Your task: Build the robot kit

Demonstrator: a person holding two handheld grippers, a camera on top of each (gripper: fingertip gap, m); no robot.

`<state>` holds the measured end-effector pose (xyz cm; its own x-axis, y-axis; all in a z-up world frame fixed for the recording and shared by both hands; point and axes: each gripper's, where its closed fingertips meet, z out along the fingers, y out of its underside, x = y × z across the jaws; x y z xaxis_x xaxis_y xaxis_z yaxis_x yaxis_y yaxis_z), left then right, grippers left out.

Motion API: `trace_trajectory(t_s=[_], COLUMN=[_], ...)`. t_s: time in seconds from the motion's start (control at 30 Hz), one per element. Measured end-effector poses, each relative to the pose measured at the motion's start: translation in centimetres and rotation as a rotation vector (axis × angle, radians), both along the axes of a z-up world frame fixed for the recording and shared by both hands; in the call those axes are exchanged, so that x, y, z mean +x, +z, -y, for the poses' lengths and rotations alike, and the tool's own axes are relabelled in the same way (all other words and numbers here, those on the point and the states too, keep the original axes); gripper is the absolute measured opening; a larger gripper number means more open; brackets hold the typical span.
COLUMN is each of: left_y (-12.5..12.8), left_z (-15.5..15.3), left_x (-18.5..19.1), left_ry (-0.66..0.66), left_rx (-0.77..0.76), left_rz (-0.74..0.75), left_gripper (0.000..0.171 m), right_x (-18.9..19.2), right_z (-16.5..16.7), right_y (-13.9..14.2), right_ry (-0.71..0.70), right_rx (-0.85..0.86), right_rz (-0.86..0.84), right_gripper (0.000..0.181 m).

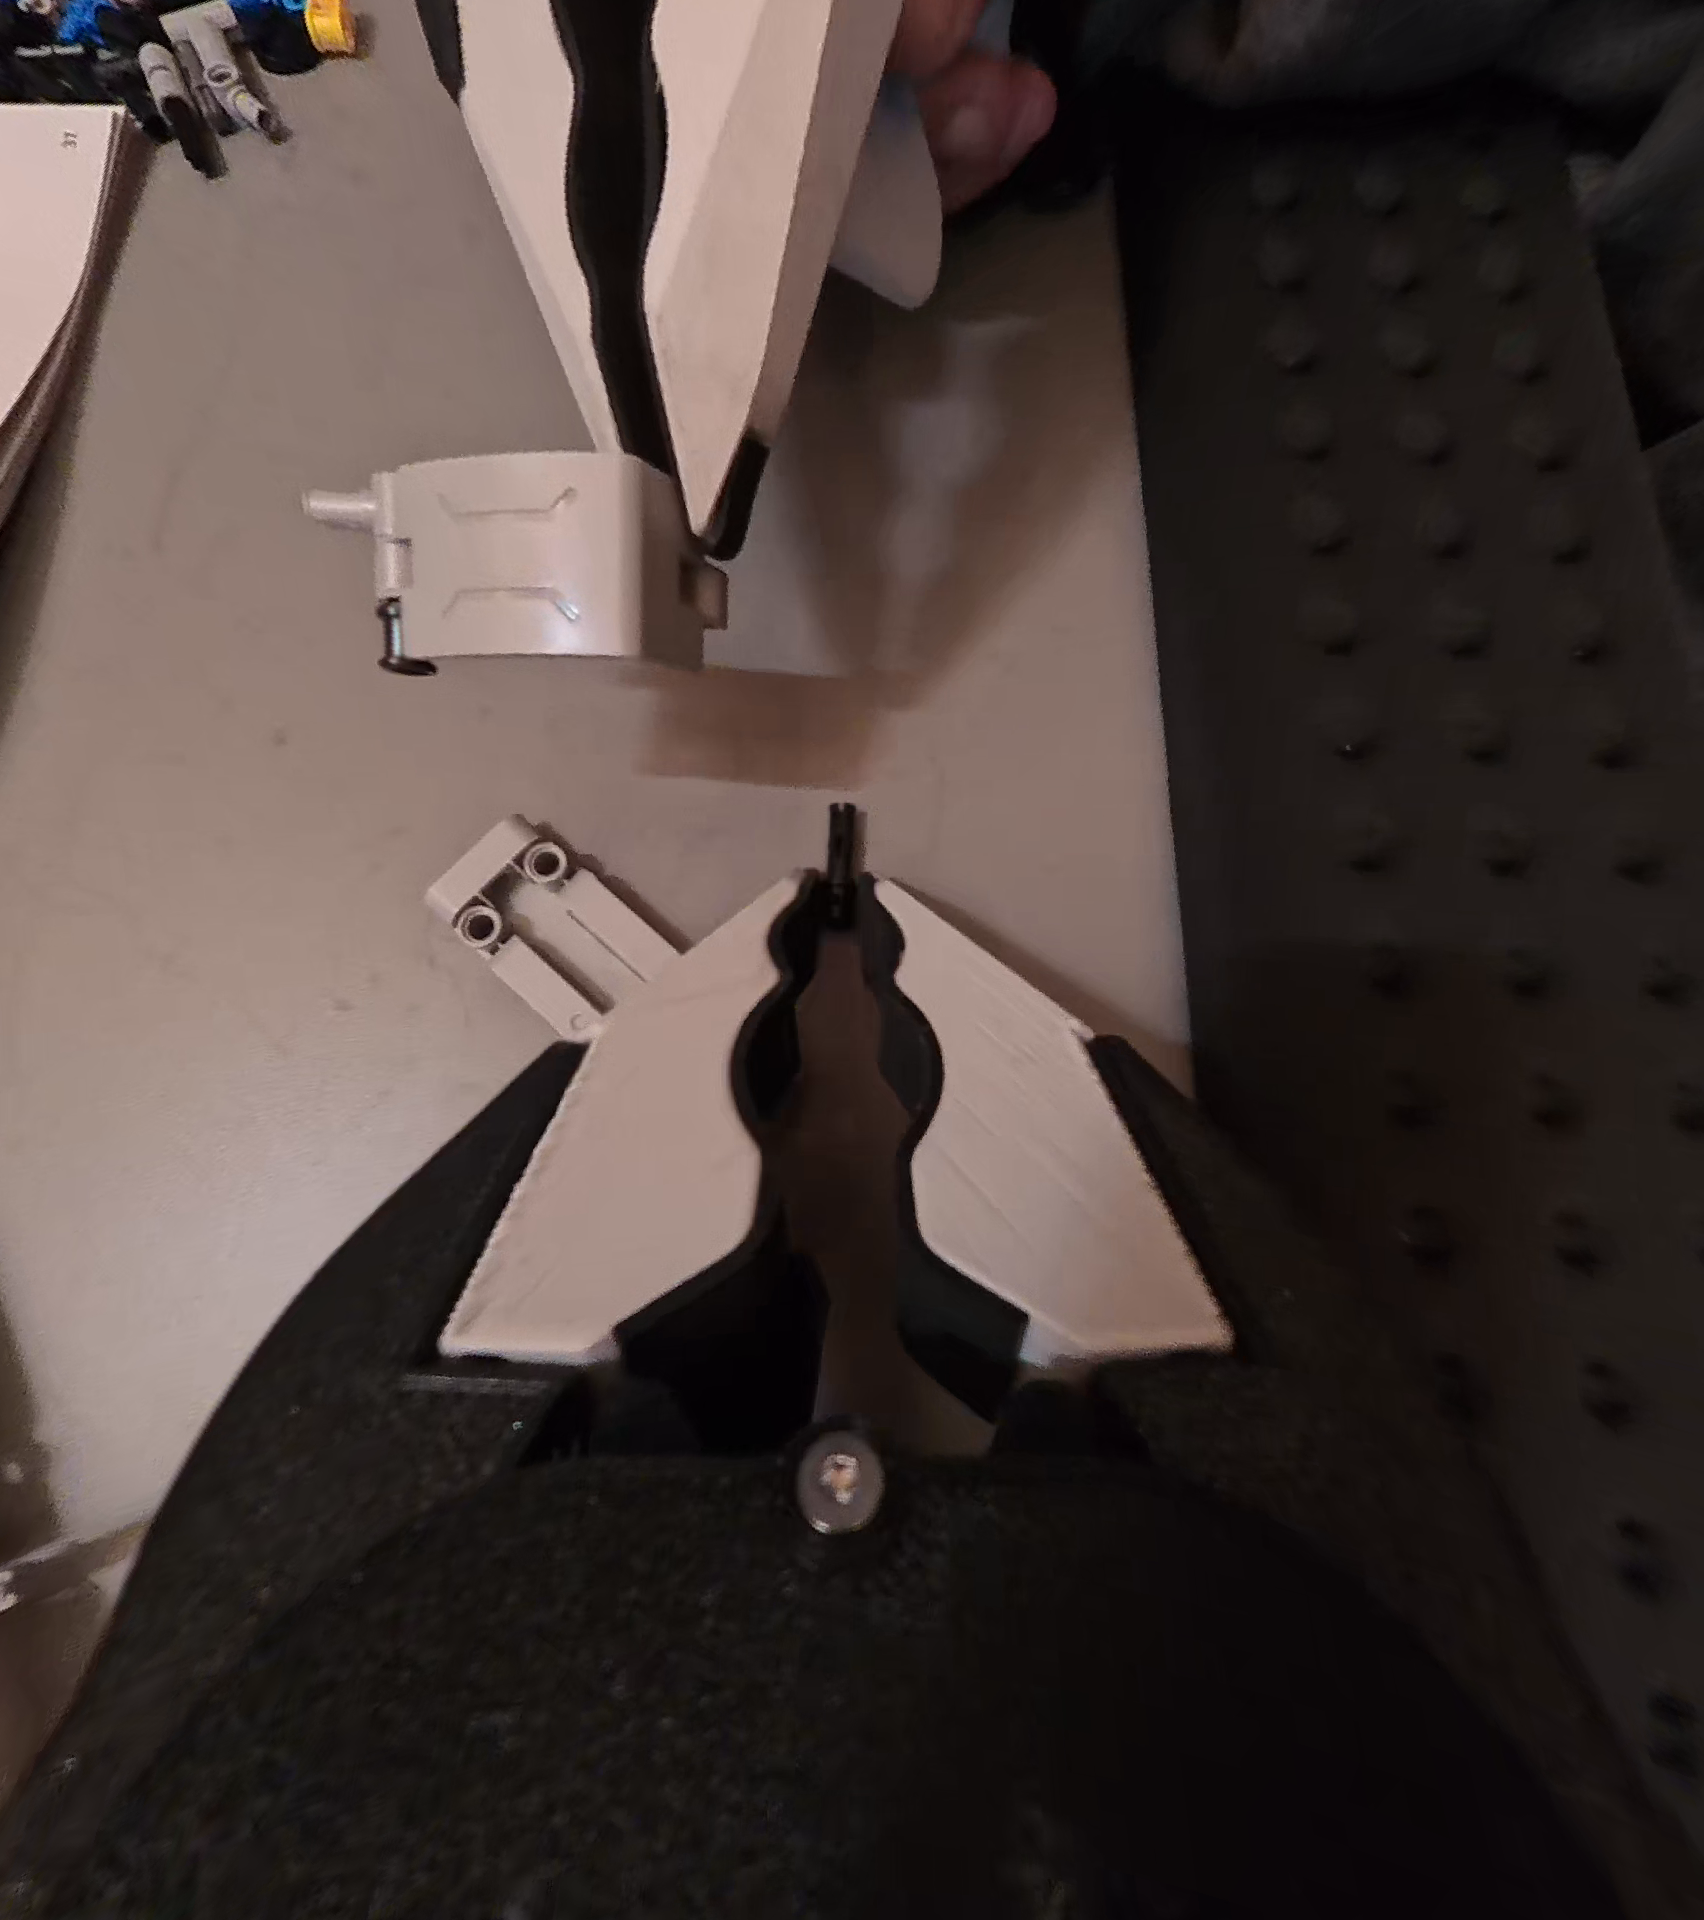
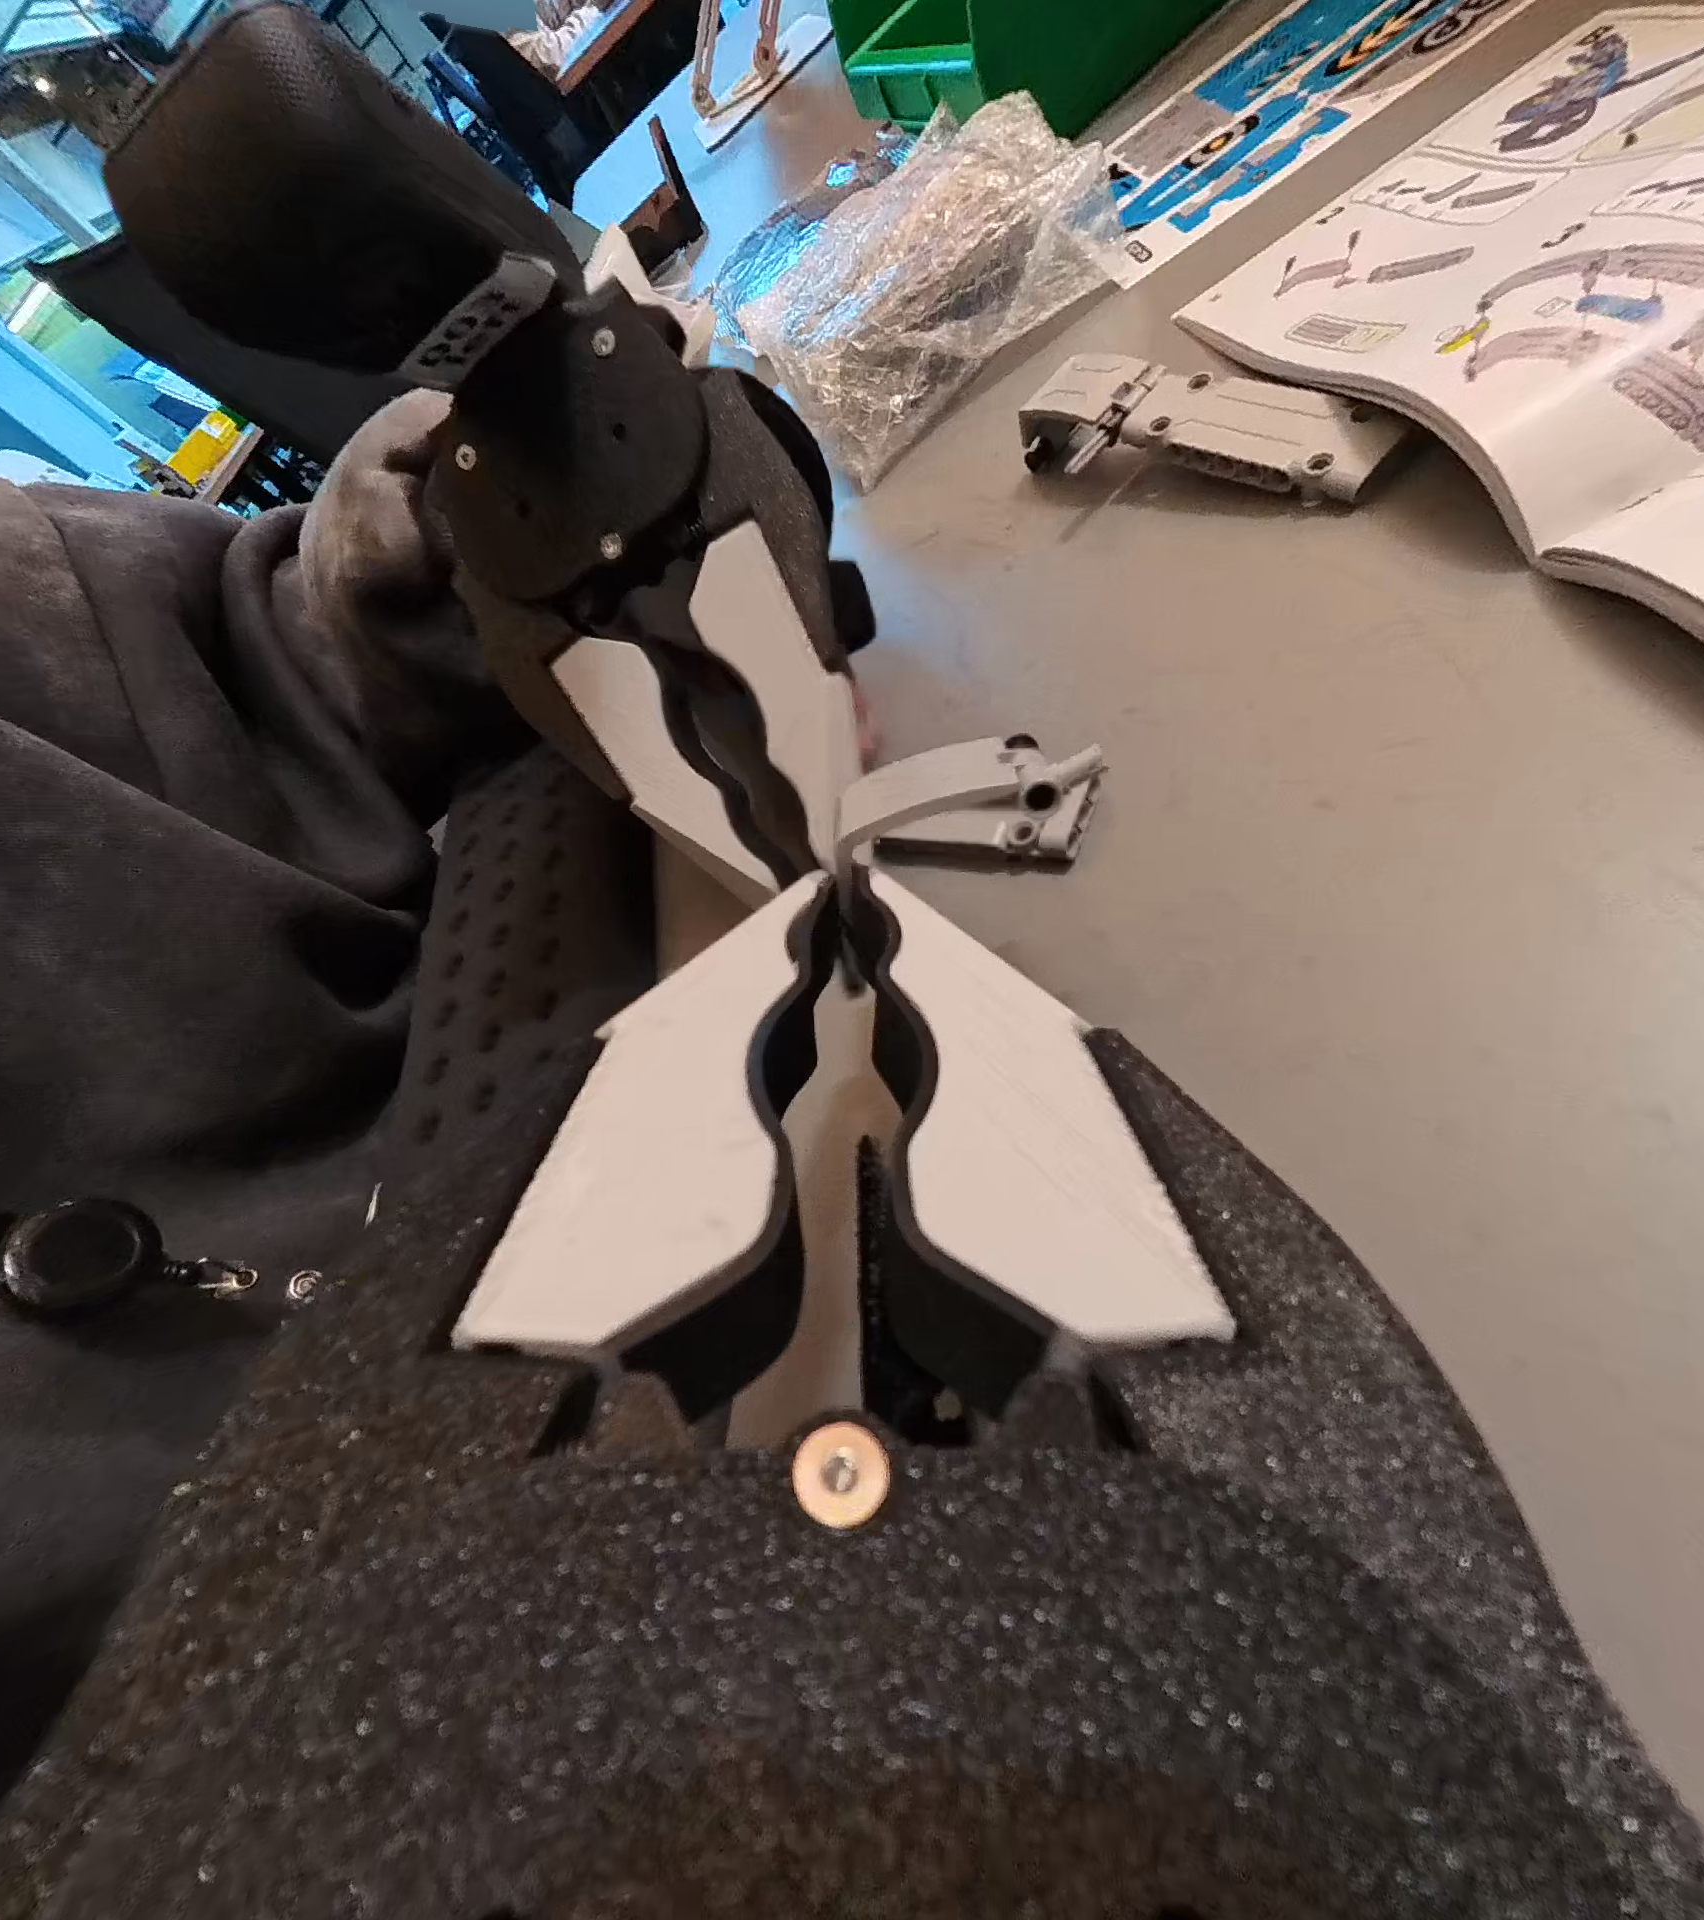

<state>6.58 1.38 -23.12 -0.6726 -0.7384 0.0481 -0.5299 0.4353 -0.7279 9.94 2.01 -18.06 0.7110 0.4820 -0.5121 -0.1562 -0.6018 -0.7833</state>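
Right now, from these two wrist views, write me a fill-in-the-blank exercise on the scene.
1. The left gripper is shut on a small ___ plastic pin.
2. The curved light-grey plastic panel is held by the ___ gripper.
3. Behind the crumpled clear plastic bag stands a ___ plastic bin.

Missing words: black; right; green.

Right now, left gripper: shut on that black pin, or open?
Shut. The left gripper has its white fingertips closed on the small black pin, whose tip sticks out past them.
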Motion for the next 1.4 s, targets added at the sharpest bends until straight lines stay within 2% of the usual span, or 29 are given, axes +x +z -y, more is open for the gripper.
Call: trace_trajectory(t_s=[0.13, 0.27, 0.33, 0.5, 0.7, 0.97, 1.4], left_y=[0.4, 5.5, 6.5, 5.2, 5.2, 5.2, 5.3], left_z=[-0.1, -1.1, -1.2, -1.4, -0.7, -0.1, 0.2], left_x=[0.3, 1.4, 1.3, 1.2, 1.0, 0.6, 0.4], left_ry=[0.067, 0.269, 0.306, 0.295, 0.256, 0.21, 0.185], left_rx=[0.028, -0.117, -0.169, -0.159, -0.228, -0.259, -0.288], left_rz=[0.047, 0.251, 0.295, 0.261, 0.227, 0.207, 0.192], left_gripper=[0.005, 0.005, 0.005, 0.005, 0.005, 0.005, 0.005], right_x=[-0.6, -0.9, -0.9, -0.2, -1.9, -1.0, -1.8], right_z=[0.0, 0.3, 0.3, -0.1, 0.6, 0.5, 0.7], right_y=[1.2, 2.9, 3.6, 3.8, 2.3, 2.2, 1.4], right_ry=[0.018, 0.032, 0.025, -0.012, 0.107, 0.07, 0.113], right_rx=[0.108, 0.209, 0.223, 0.178, 0.102, 0.109, 0.073], right_rz=[0.033, 0.042, 0.021, -0.082, -0.074, -0.046, -0.039], right_gripper=[0.0, 0.001, 0.001, 0.001, 0.001, 0.001, 0.001])
